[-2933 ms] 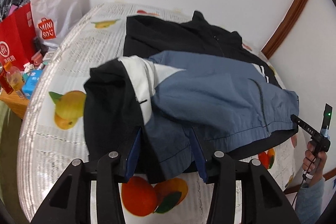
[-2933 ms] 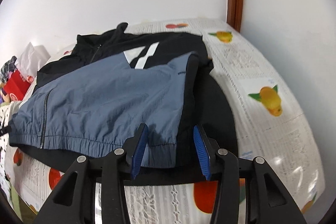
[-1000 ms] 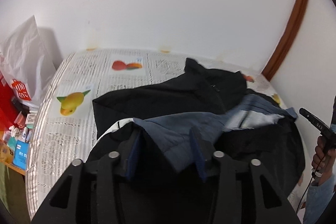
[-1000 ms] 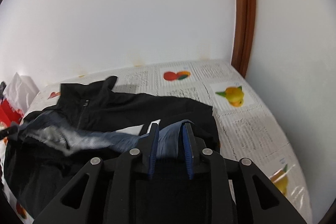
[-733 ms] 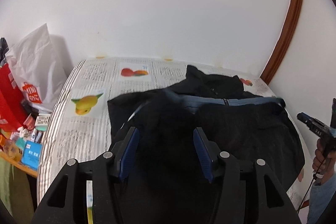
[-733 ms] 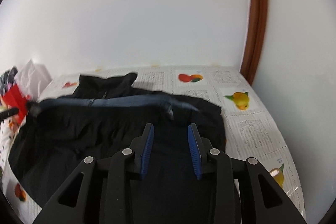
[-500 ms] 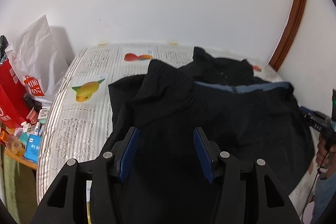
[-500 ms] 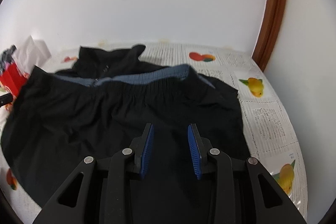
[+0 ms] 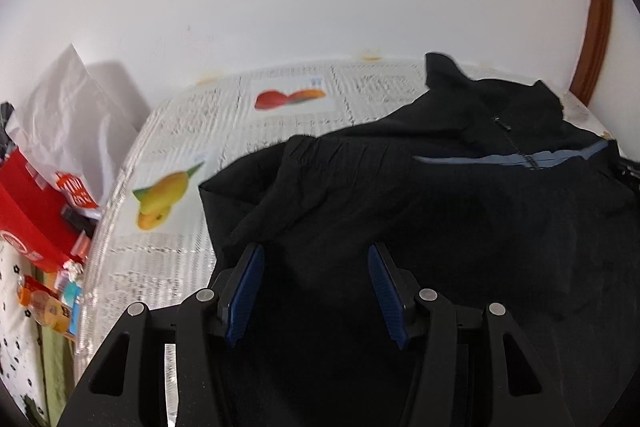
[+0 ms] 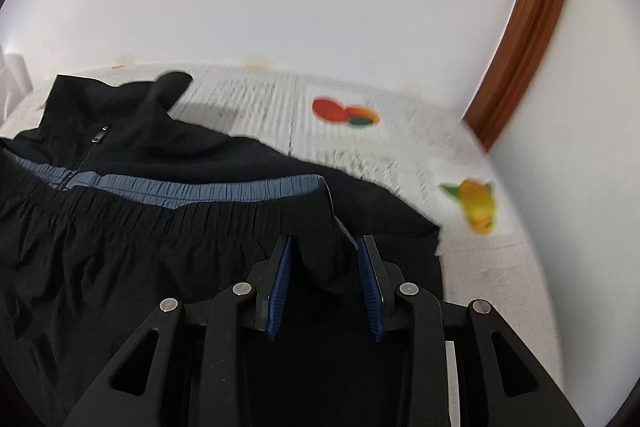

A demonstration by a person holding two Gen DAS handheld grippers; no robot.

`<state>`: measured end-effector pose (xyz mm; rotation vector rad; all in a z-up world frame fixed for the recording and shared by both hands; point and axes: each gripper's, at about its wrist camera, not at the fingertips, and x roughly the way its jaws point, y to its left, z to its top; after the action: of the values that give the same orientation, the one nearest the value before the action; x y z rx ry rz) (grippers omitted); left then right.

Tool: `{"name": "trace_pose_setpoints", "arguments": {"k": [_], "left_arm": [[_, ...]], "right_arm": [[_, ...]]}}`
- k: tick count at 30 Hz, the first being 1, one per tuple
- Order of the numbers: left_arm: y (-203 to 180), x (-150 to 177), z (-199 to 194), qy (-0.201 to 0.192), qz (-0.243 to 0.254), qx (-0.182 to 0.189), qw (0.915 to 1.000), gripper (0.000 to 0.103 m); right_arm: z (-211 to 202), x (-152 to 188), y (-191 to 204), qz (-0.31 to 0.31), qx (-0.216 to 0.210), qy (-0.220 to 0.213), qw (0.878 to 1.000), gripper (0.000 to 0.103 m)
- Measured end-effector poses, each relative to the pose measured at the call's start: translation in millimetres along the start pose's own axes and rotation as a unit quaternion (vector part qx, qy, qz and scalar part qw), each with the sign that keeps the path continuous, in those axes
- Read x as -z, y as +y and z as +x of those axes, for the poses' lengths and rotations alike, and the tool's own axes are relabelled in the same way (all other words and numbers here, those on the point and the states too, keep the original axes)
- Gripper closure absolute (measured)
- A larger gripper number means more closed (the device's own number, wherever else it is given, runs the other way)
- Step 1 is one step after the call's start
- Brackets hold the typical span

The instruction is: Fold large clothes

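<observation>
Room: white walls, a brown door frame point(image 10: 520, 39) at the right, bags point(image 9: 52, 163) piled at the left.
Tabletop point(image 9: 180, 147): fruit-print cloth.
Jacket point(image 9: 400, 211): black with a blue hem band, lying folded bottom-to-collar across the tabletop, collar at the far edge.
Left gripper point(image 9: 316, 283): spread wide over the black fabric, holding nothing.
Right gripper point(image 10: 324, 279): partly spread, a fold of the hem corner sitting loose between its pads.
Doing it well: let the hem settle level just below the collar, then draw both grippers straight back so the fold isn't dragged.

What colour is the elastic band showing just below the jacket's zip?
Blue-grey elastic band, clearest in the right wrist view.
</observation>
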<state>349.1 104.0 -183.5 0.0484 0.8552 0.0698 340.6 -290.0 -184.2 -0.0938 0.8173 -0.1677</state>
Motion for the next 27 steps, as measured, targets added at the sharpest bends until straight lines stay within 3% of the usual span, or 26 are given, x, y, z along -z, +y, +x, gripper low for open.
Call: {"name": "trace_pose_setpoints", "arguments": {"k": [5, 20, 24, 27], "left_arm": [[-5.8, -4.9, 12.0, 0.004, -0.011, 0.005, 0.9999, 0.052], [-41.5, -16.1, 28.0, 0.003, -0.011, 0.004, 0.9999, 0.052], [-41.3, -16.6, 24.0, 0.002, -0.010, 0.008, 0.9999, 0.052], [-37.0, -17.4, 16.0, 0.005, -0.018, 0.018, 0.9997, 0.052]], "right_arm": [[23.3, 0.0, -16.0, 0.014, -0.021, 0.022, 0.999, 0.067], [51.8, -9.0, -68.0, 0.054, -0.068, 0.030, 0.996, 0.058], [45.6, -8.3, -64.3, 0.045, -0.052, 0.021, 0.997, 0.058], [27.3, -9.1, -59.6, 0.033, -0.016, 0.007, 0.999, 0.058]]}}
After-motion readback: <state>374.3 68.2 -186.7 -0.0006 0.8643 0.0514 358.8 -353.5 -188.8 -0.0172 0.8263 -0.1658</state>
